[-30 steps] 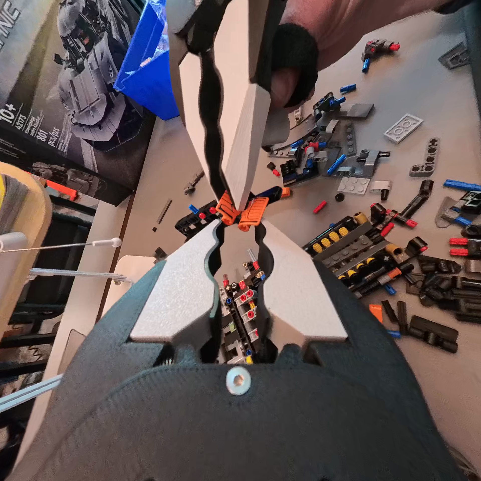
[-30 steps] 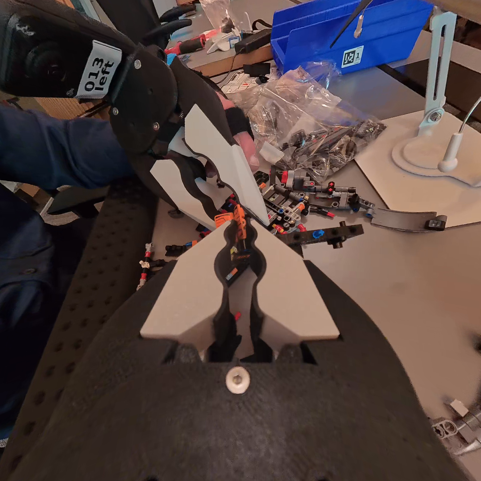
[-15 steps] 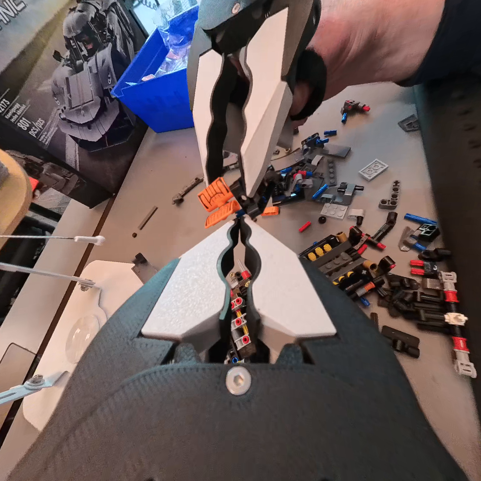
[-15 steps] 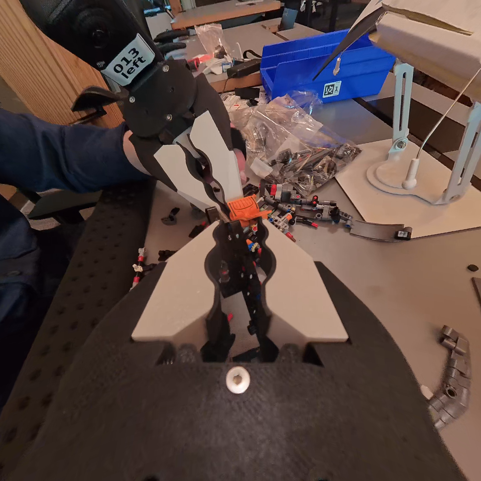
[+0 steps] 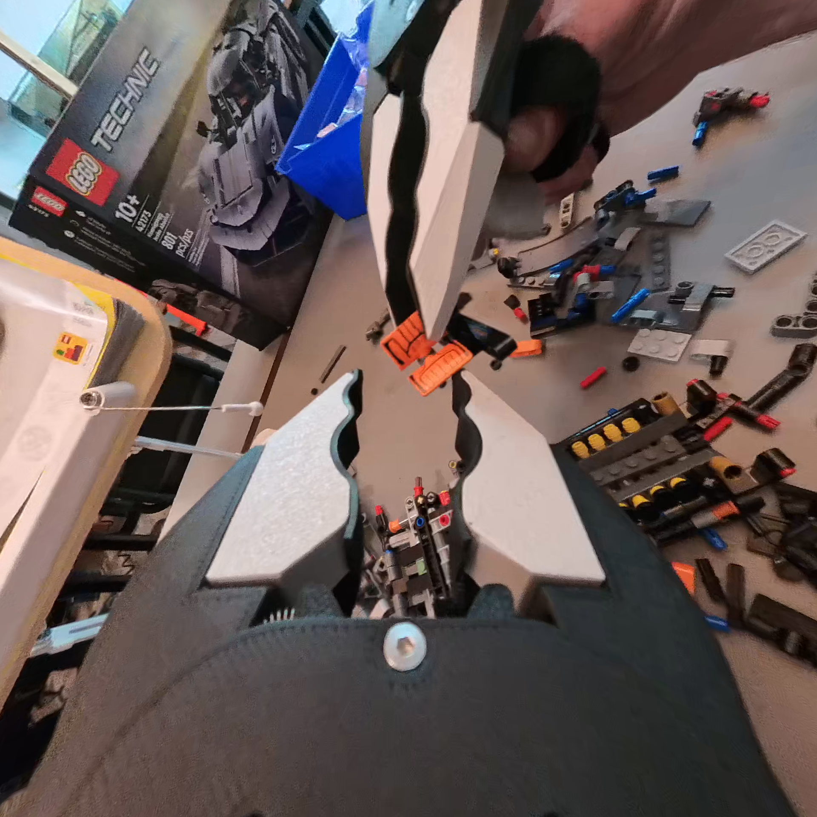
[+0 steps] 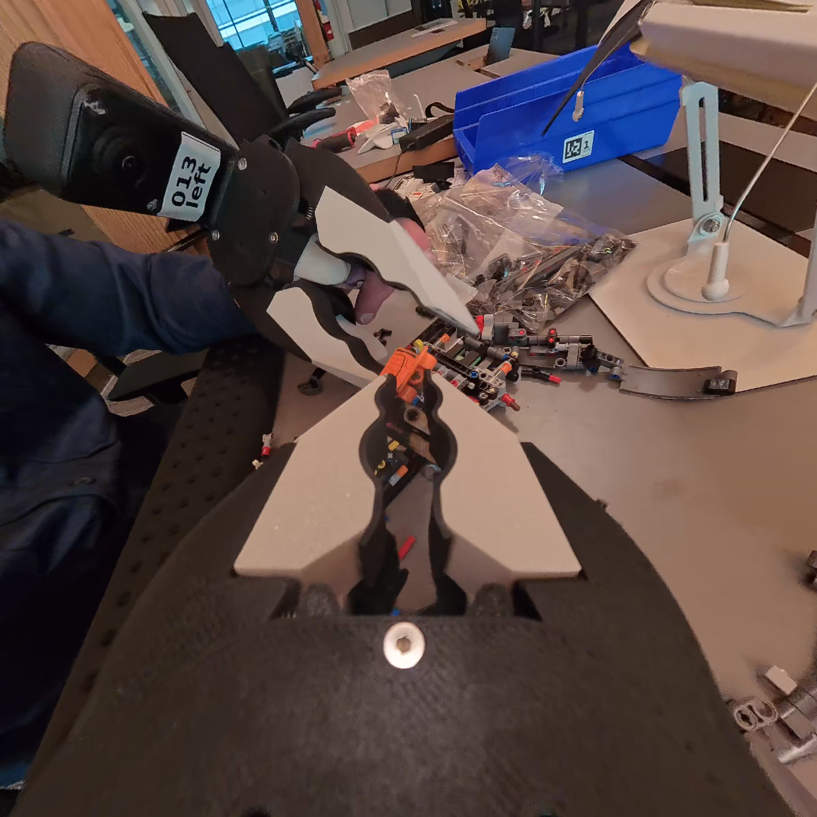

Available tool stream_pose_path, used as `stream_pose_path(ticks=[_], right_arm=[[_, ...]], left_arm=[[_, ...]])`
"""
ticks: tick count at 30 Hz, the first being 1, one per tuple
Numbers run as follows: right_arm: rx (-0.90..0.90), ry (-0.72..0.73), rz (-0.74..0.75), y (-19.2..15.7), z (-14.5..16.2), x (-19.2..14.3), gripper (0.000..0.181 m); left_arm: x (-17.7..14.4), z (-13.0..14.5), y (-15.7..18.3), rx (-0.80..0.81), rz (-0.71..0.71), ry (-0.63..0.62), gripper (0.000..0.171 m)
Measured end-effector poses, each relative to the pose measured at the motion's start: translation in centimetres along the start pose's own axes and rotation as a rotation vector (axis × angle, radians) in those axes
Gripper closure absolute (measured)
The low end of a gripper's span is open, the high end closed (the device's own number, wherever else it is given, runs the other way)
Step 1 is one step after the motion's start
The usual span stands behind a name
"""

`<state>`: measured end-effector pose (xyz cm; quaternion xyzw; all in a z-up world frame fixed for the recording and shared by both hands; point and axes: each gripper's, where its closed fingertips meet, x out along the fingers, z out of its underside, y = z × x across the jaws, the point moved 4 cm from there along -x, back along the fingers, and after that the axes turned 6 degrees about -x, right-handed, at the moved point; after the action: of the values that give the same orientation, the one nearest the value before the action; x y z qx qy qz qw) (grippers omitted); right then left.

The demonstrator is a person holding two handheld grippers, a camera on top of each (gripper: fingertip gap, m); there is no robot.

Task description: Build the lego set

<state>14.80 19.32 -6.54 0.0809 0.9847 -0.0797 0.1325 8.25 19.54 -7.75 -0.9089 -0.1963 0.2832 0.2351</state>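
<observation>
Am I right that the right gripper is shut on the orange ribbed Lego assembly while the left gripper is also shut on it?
Not quite: the left gripper is open, its fingers spread beside the orange ribbed Lego assembly, as the left wrist view shows. The right gripper is indeed shut on it.

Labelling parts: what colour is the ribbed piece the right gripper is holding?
Orange. The ribbed piece sits pinched in the right gripper; left wrist view shows it best.

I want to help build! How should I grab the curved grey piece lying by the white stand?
Probably by the black connector at the right end of the curved grey piece, coming down from above. The piece lies flat and thin on the table; the connector stands taller, giving fingers a hold.
</observation>
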Motion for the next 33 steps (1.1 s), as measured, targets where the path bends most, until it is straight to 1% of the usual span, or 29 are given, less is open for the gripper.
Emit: stream_pose_path(ticks=[2,4,6,12,15,16,17,18,21,25,28,30,33], right_arm=[[0.005,-0.015,0.008,0.1,0.2,0.3,0.175],[0.024,-0.023,0.013,0.3,0.4,0.3,0.176],[0.05,-0.008,0.002,0.3,0.3,0.2,0.177],[0.114,0.025,-0.008,0.6,0.1,0.1,0.177],[0.157,0.036,-0.016,0.8,0.1,0.0,0.177],[0.166,0.036,-0.011,0.9,0.1,0.0,0.176],[0.181,0.033,-0.008,0.9,0.2,0.1,0.176],[0.199,0.031,-0.012,1.0,0.3,0.2,0.176],[0.256,0.06,-0.034,1.2,0.3,0.2,0.176],[0.295,0.088,-0.039,1.4,0.2,-0.1,0.176],[0.299,0.096,-0.019,1.7,0.2,-0.1,0.17],[0.294,0.096,-0.004,1.9,0.3,-0.2,0.162],[0.272,0.092,0.005,1.9,0.2,-0.3,0.158]], left_arm=[[0.0,-0.3,0.5,0.061,-0.012,0.017,0.135],[0.1,-0.4,0.6,0.121,-0.057,-0.004,0.137],[0.1,-0.7,0.7,0.17,-0.087,0.004,0.141],[0.1,-0.9,0.4,0.183,-0.133,0.011,0.141],[0.0,-1.2,0.4,0.213,-0.159,0.027,0.135],[-0.1,-1.4,0.4,0.238,-0.18,0.03,0.13],[-0.1,-1.5,0.5,0.271,-0.193,0.031,0.129],[-0.1,-1.6,0.8,0.308,-0.202,0.026,0.132],[0.1,-1.6,1.4,0.388,-0.222,0.005,0.149],[0.1,-1.7,1.2,0.357,-0.226,0.002,0.152],[0.0,-1.8,1.1,0.342,-0.217,-0.004,0.154],[-0.2,-1.9,1.1,0.318,-0.206,0.009,0.155],[-0.3,-2.1,1.1,0.306,-0.195,0.015,0.156]])
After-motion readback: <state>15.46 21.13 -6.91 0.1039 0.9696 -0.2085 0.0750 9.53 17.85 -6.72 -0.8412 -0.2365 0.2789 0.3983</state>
